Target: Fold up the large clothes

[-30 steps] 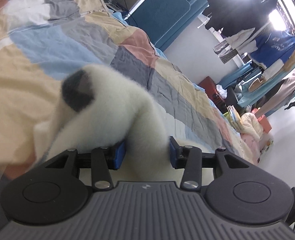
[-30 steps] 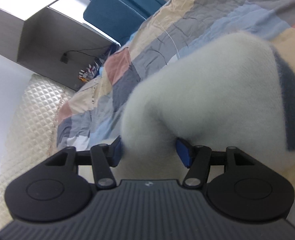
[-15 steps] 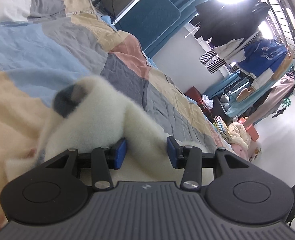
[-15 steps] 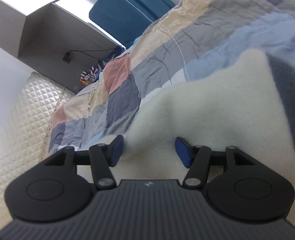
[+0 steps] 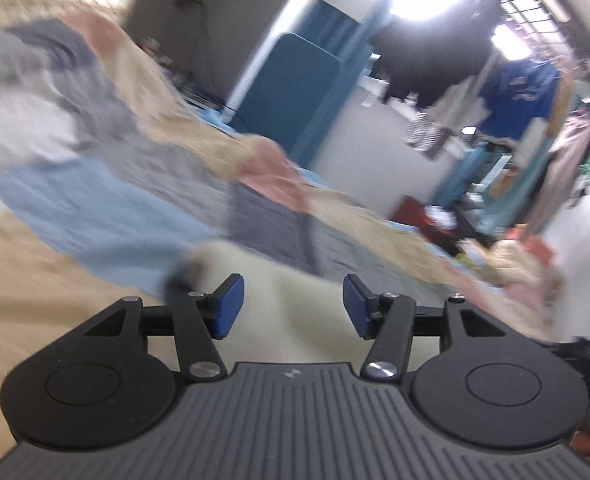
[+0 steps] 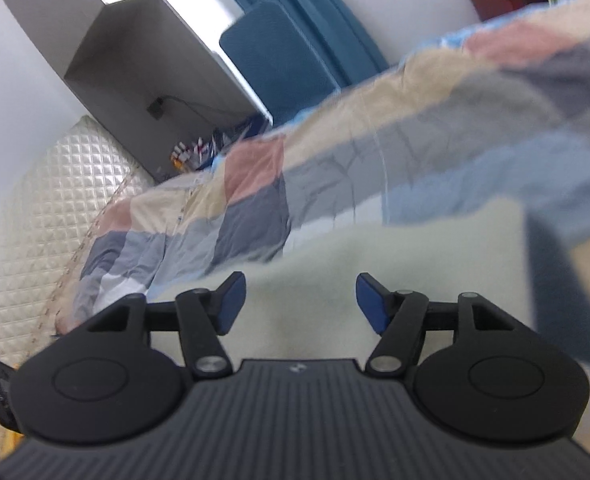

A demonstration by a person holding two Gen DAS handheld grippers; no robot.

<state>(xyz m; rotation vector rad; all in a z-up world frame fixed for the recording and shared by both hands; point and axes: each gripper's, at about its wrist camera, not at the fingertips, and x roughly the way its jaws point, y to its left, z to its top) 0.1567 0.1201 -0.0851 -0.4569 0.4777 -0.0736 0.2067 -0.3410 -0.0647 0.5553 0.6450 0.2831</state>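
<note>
Both grippers, left gripper [image 5: 293,306] and right gripper [image 6: 299,304], had just opened wide, releasing the white fleece garment [image 6: 335,272] on the patchwork bedspread [image 6: 375,152], one fold apparently laid, more likely remaining.

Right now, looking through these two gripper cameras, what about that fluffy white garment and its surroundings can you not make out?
- Fluffy white garment: what kind, and how far folded; both grippers' black bodies cover its near part.
- Left gripper: its jaws have just been opening; left view too blurred to tell whether the pads touch fleece.
- Right gripper: same doubt.
- Dark patch: cut by the right view's edge.
- Hanging clothes: blurred, backlit.
</note>
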